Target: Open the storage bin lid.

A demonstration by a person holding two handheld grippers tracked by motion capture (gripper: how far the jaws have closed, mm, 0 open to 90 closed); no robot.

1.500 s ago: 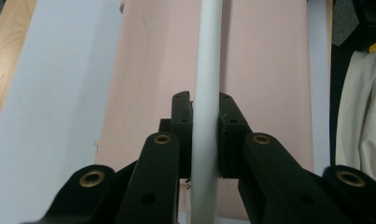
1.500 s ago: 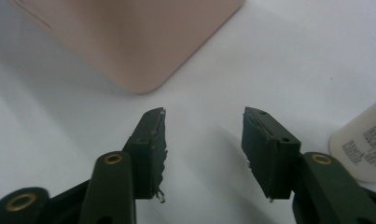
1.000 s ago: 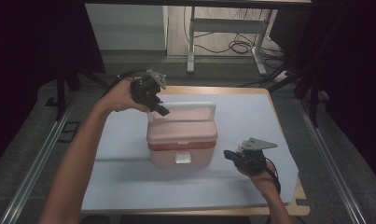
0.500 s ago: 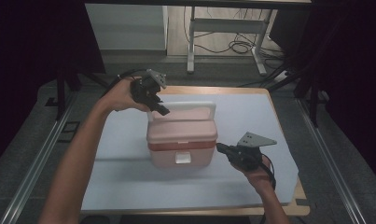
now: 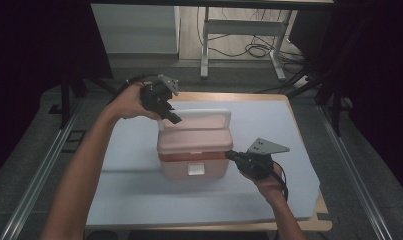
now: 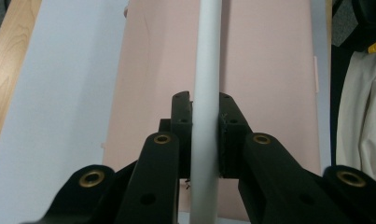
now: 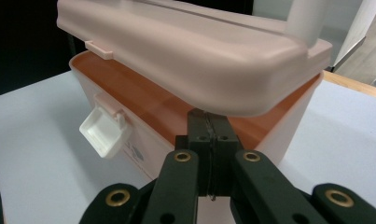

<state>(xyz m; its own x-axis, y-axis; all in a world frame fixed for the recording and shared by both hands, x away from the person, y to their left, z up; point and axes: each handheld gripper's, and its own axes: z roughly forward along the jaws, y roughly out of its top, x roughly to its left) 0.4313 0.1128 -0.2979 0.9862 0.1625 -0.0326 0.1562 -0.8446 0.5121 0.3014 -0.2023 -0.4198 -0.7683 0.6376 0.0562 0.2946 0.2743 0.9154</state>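
While my left gripper (image 6: 205, 116) pinches the handle (image 6: 205, 56), my right gripper (image 7: 208, 122), jaws pressed together, levers under the lid (image 7: 185, 51); next, lift it clear of the box (image 7: 143, 140).

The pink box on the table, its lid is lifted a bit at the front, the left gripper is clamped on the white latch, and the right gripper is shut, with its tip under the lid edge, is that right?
Not quite. The left gripper is clamped on the white handle, as the left gripper view shows. The white latch hangs free on the front of the pink box. The rest holds: the lid is lifted at the front and the shut right gripper has its tip under the lid edge.
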